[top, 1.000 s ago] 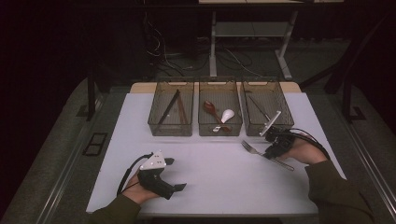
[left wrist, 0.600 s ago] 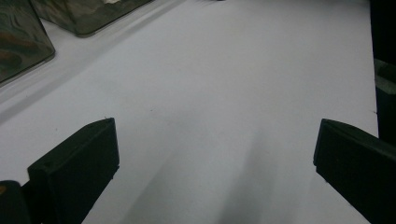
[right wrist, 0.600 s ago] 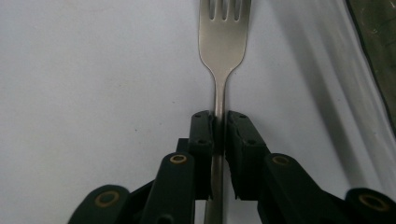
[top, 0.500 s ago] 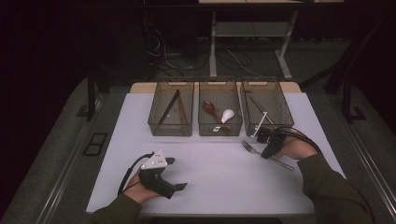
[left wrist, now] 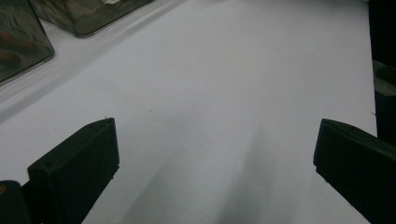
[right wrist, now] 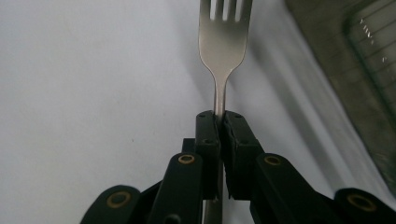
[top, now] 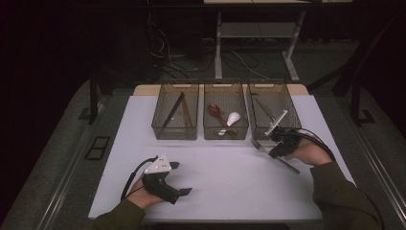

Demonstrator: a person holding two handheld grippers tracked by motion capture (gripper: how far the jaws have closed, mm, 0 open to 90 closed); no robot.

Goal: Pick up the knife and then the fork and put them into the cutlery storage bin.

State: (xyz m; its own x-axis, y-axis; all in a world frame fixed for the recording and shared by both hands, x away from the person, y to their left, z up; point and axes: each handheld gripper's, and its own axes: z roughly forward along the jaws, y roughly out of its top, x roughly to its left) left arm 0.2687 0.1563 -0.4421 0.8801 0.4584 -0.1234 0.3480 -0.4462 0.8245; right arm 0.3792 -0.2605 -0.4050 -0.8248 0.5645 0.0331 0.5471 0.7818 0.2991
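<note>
A white bench (top: 225, 191) carries three clear bins in a row along its far side. The left bin (top: 175, 125) holds dark sticks, the middle bin (top: 225, 129) holds a brown spoon and a white spoon, and the right bin (top: 273, 125) holds another utensil that is too small to make out.

Just in front of the right bin, a metal fork (top: 274, 155) lies on the bench. Its long axis runs diagonally, with the tines pointing toward the far left, near the gap between the middle and right bins, and the handle running back toward the near right.

The right tongs (top: 280, 147) have just been closing and now pinch the fork's neck. In the right gripper view the fork (right wrist: 223, 51) stands straight up out of the right tongs (right wrist: 220, 122), tines away from the camera, with its neck squeezed between the two black tips.

The left tongs (top: 184, 178) rest on the near left of the bench, well apart from the fork. In the left gripper view the left tongs (left wrist: 215, 154) stand wide apart with bare white bench between them.
</note>
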